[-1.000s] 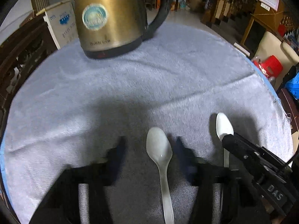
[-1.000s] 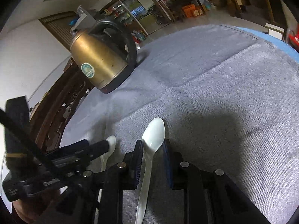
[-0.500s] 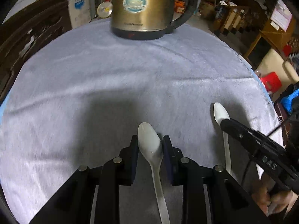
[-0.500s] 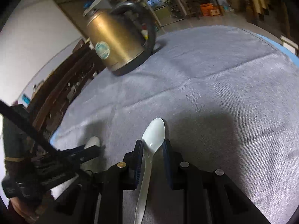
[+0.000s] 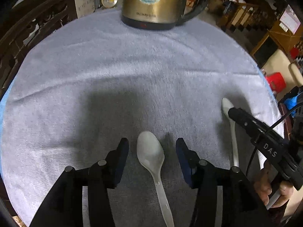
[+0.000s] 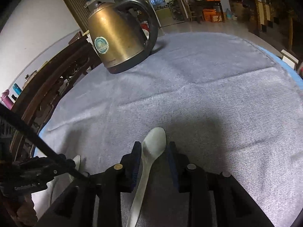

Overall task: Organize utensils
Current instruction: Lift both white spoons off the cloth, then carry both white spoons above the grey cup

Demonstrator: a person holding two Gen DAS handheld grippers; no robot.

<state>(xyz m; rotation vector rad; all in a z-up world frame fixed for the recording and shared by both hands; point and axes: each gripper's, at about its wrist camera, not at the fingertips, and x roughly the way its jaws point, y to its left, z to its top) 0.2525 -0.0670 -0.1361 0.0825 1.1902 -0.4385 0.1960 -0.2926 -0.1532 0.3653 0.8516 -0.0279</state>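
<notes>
Nearest the gold kettle on the left-hand side, the left gripper has just let go: half a second ago its blue pads pinched the neck of a white spoon, and now the jaws have been opening and stand released, with clear cloth showing on both sides of the bowl. That spoon lies flat on the grey cloth, well in front of the kettle, bowl toward it and handle running back under the gripper. By my reading this spoon is set down where it was wanted.

Further right of the kettle, the right gripper is at the same step but less far along. Its jaws have also been opening, and the second white spoon sits between them on the cloth. A sliver of gap shows on the right pad; on the left pad the bowl's edge looks very close, and I cannot tell whether it touches. I judge it released rather than clenched.

Seen from the left wrist, the second spoon lies roughly parallel to the first, bowl also kettle-ward, a good gap between them. Both spoons now appear laid out side by side, so what remains is probably to lift both grippers clear without nudging either one.
</notes>
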